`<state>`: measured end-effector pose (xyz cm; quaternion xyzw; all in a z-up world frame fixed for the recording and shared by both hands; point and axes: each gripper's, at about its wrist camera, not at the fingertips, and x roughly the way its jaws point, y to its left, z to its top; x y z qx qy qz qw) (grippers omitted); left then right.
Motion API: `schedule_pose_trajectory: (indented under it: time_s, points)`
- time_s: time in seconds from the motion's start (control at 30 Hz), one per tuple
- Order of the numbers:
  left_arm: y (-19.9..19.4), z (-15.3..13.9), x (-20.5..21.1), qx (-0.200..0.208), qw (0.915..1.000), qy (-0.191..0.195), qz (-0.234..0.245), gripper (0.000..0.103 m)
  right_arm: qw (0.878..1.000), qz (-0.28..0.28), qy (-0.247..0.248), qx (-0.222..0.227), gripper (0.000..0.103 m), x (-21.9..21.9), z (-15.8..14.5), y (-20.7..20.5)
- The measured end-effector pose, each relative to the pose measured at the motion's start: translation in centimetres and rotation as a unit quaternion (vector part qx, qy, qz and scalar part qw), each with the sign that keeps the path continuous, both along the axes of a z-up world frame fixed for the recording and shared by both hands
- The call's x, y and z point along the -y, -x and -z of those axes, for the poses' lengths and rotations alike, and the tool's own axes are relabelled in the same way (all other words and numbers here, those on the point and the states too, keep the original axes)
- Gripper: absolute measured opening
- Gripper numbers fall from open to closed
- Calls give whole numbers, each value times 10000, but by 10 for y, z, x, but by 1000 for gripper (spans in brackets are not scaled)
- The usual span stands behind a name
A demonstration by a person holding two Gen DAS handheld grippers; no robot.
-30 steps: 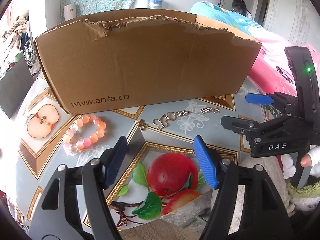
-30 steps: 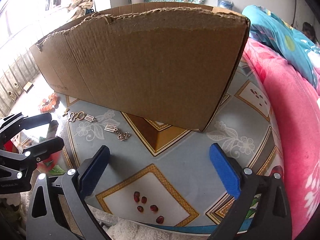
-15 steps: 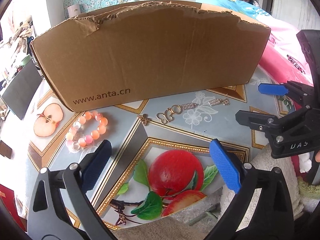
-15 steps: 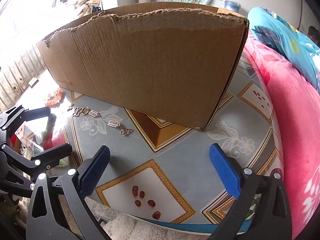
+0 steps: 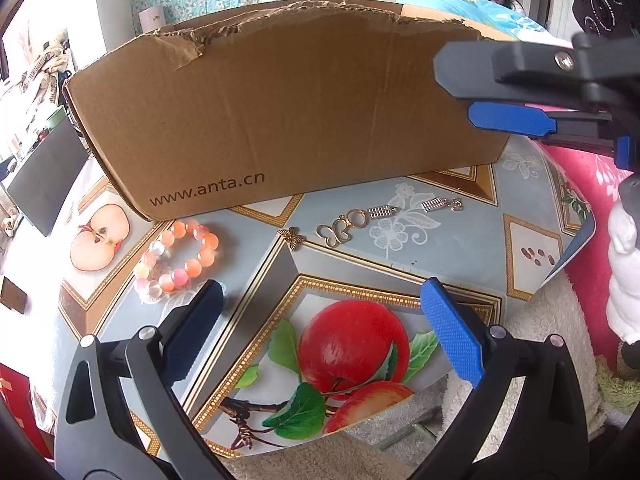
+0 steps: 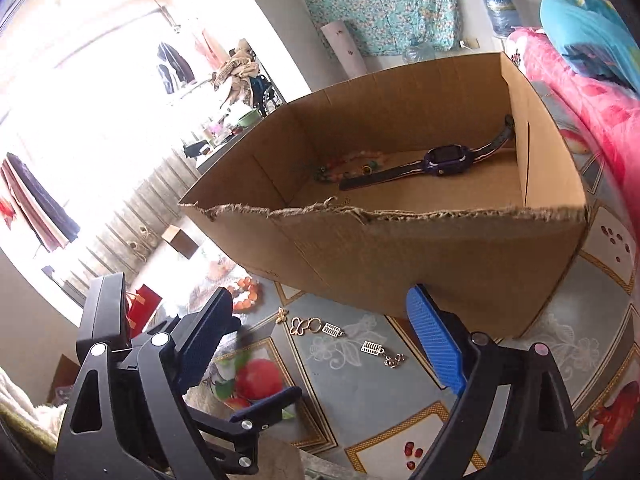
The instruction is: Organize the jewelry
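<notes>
Partly done: purple wristwatch (image 6: pixel 446 159) already inside torn brown cardboard box (image 6: pixel 420 248); peach bead bracelet (image 5: pixel 176 256), gold charms (image 5: pixel 344 226) remain on fruit-print worktop (image 5: pixel 400 276). Left gripper (image 5: pixel 320 328) fingers apart, empty; right gripper (image 6: pixel 316 344) closing, empty.

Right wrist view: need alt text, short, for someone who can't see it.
An open cardboard box on a patterned table holds a dark wristwatch and a beaded bracelet. In the foreground the right gripper is empty, its jaws closing, above small gold trinkets and an orange bead bracelet lying in front of the box.
</notes>
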<state>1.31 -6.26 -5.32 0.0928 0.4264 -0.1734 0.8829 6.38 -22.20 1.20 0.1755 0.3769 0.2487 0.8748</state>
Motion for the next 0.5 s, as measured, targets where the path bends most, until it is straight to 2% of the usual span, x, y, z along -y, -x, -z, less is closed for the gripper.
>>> schedule_pose_trajectory:
  time_s: [0.13, 0.27, 0.3, 0.37, 0.5]
  points:
    - [-1, 0, 0, -4, 10000, -2, -19, 96, 9996, 230, -149, -36, 84, 8, 3, -12]
    - [-2, -1, 0, -54, 10000, -14, -43, 96, 9988, 483, -31, -43, 84, 12, 5, -16]
    - [-3, -1, 0, -91, 9999, -26, -54, 96, 9984, 551, 116, 2, 84, 13, 5, -13]
    - [-5, -3, 1, -158, 9998, -52, -57, 96, 9943, 773, 723, 120, 85, 14, 3, -8]
    - [-6, -2, 1, -124, 9999, -36, -79, 96, 9771, 1184, 1770, 31, 91, 23, 14, 9]
